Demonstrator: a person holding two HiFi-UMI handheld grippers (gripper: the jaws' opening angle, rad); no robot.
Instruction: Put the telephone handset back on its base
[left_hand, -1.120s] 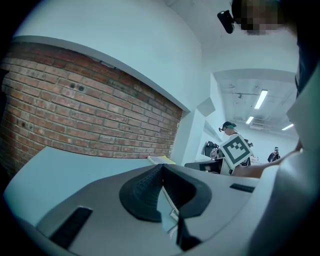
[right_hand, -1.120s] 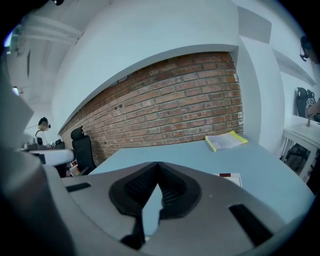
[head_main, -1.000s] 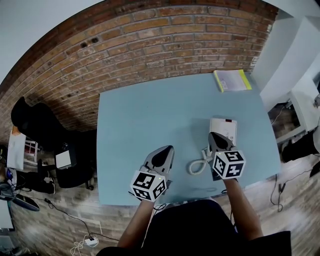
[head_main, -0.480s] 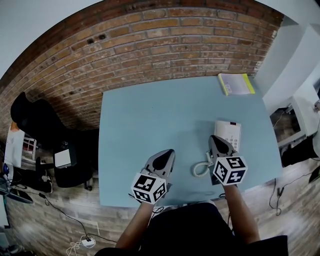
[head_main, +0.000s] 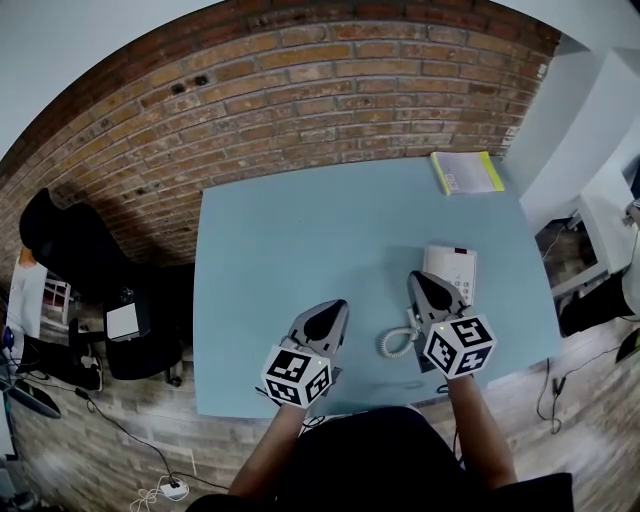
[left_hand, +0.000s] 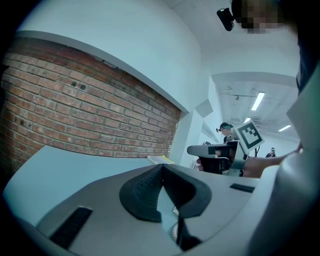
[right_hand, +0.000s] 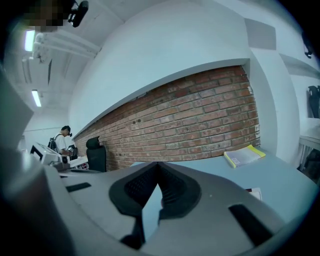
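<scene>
A light blue table (head_main: 290, 250) is standing against a brick wall (head_main: 300, 90), with a black office chair (head_main: 60, 240) sitting off to its left on the wooden floor. In the head view, a yellow-edged book (head_main: 466, 172) is lying at the far right corner. The white telephone base (head_main: 455, 270) is sitting toward the near right of the table, and its coiled cord (head_main: 395, 342) is curling just to its left. The right gripper (head_main: 422, 285) is hovering over the base's left side and hiding it, so the handset itself cannot be made out. The left gripper (head_main: 335, 308) is hanging over bare table, well apart from the phone.

In the left gripper view, the left gripper (left_hand: 162, 167) is showing its jaws meeting at the tips and gripping nothing. A bit of the cord (left_hand: 174, 232) is peeking through the slit below them. The right gripper (left_hand: 192, 149) is showing side-on further right, with its marker cube (left_hand: 248, 135) above it.

In the right gripper view, the right gripper (right_hand: 159, 166) is closed tip to tip, holding and touching nothing. A corner of the base (right_hand: 254, 193) is peeking over its right jaw, and the book (right_hand: 244, 156) is lying beyond, near the wall (right_hand: 190, 120).
</scene>
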